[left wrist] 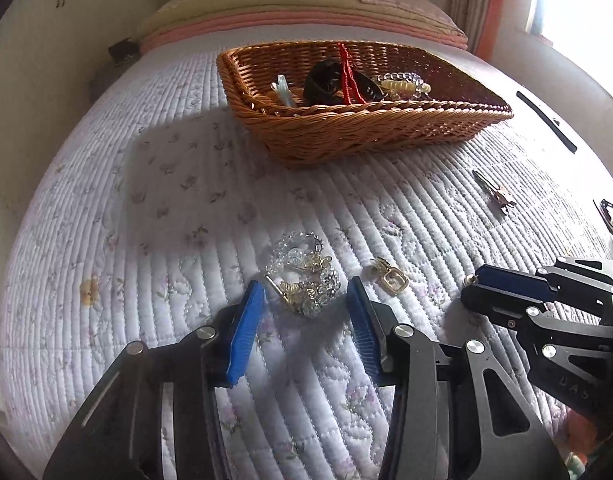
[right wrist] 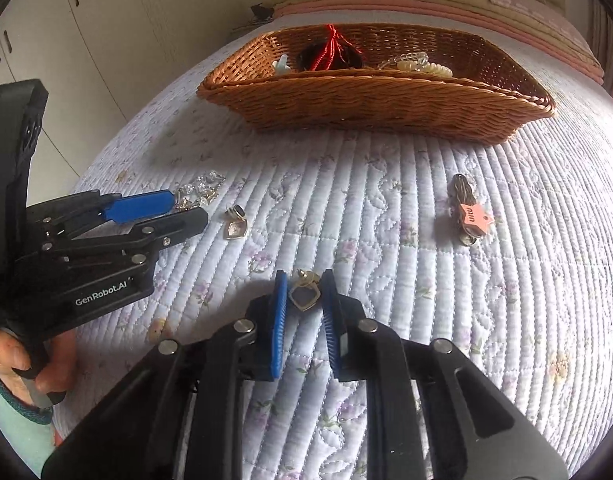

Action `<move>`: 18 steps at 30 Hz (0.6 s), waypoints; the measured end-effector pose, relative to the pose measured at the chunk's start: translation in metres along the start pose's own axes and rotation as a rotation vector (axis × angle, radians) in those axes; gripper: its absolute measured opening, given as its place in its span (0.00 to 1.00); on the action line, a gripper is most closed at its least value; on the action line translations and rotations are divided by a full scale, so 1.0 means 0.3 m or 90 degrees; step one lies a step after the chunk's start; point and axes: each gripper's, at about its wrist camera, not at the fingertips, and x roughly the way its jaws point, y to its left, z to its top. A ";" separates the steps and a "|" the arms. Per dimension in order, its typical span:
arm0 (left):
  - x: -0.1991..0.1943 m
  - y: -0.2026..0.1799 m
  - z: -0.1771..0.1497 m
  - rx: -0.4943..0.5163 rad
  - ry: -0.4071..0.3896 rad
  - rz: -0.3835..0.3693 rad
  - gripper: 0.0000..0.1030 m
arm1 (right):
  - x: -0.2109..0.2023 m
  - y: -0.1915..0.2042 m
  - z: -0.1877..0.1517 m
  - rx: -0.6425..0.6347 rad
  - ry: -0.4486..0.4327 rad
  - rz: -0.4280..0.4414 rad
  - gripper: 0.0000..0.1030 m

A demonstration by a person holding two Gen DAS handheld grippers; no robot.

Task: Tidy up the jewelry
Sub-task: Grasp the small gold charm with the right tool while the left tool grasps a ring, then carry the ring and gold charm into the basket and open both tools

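On the quilted bedspread lies a heap of clear beads and gold butterfly charms (left wrist: 302, 280) (right wrist: 200, 192). My left gripper (left wrist: 306, 286) (right wrist: 188, 208) is open, its blue pads on either side of the heap with gaps showing. A gold square earring (right wrist: 304, 294) sits between the pads of my right gripper (right wrist: 305, 276) (left wrist: 472, 286), which is shut on it. A matching gold earring (left wrist: 390, 278) (right wrist: 234, 226) lies loose between the two grippers. The wicker basket (left wrist: 346, 114) (right wrist: 366, 80) stands beyond, holding a red cord, a black piece and pale beads.
A metal hair clip with a pink tag (right wrist: 468, 216) (left wrist: 496, 194) lies on the quilt to the right. A black strip (left wrist: 546, 120) rests near the bed's right edge. Folded blankets lie behind the basket. A person's hand (right wrist: 26, 356) holds the left gripper's handle.
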 end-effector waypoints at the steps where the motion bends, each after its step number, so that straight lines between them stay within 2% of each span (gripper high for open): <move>1: 0.003 0.001 0.002 -0.002 -0.001 0.001 0.36 | 0.002 0.006 0.001 -0.006 -0.001 -0.003 0.15; 3: 0.006 -0.001 0.005 -0.003 -0.007 0.005 0.20 | 0.006 0.017 0.004 -0.018 -0.001 -0.012 0.15; 5: -0.001 0.002 0.003 -0.008 -0.013 0.009 0.12 | 0.002 0.022 0.000 -0.027 -0.006 -0.007 0.15; 12: -0.061 0.033 -0.015 -0.037 -0.057 -0.017 0.11 | -0.036 0.008 -0.014 -0.021 -0.027 0.020 0.15; 18: -0.152 0.065 -0.023 -0.069 -0.094 -0.101 0.09 | -0.069 -0.009 -0.015 -0.006 -0.039 0.036 0.15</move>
